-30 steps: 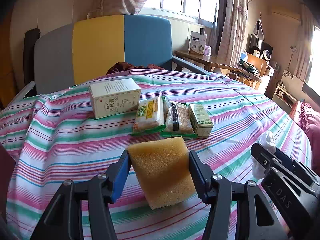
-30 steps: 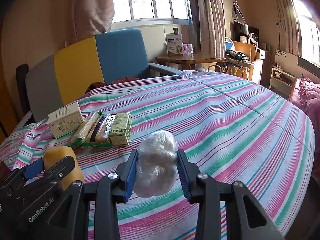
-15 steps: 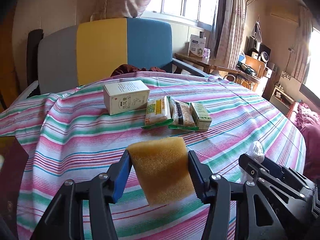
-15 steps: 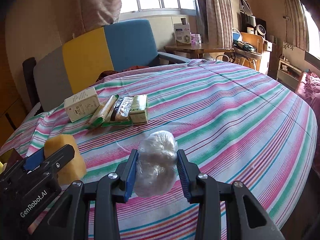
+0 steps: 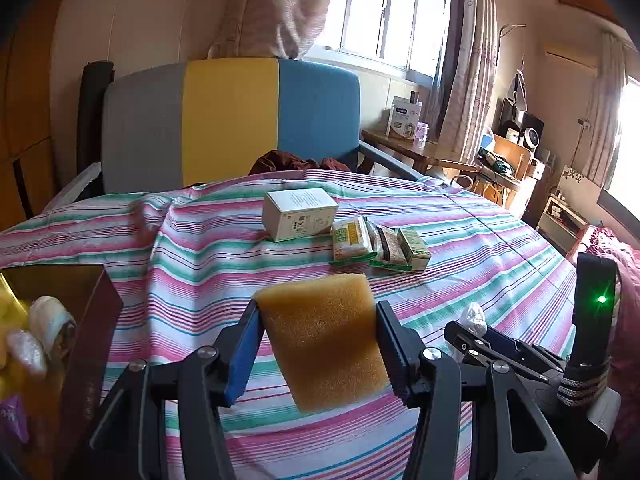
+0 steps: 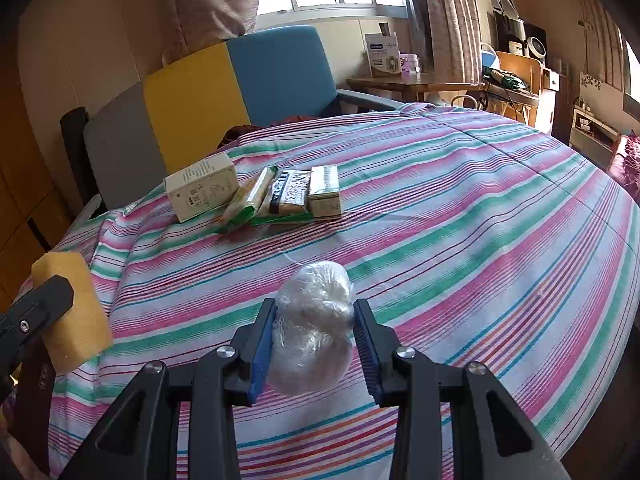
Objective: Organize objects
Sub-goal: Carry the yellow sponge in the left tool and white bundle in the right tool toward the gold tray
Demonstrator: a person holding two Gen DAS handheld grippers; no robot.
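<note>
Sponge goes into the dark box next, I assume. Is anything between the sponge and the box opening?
Nothing visible stands between them. The sponge, held in the left gripper, is above striped cloth, and the box lies open to its left, already holding wrapped items.

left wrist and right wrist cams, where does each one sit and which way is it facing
Left wrist: sits behind the left gripper, angled down across the striped table; its fingers clamp a yellow sponge, with the right gripper at the lower right.
Right wrist: sits behind the right gripper, facing the same way; it clamps a plastic-wrapped bundle.
Shared: the white box, snack packs, sponge, chair.
</note>
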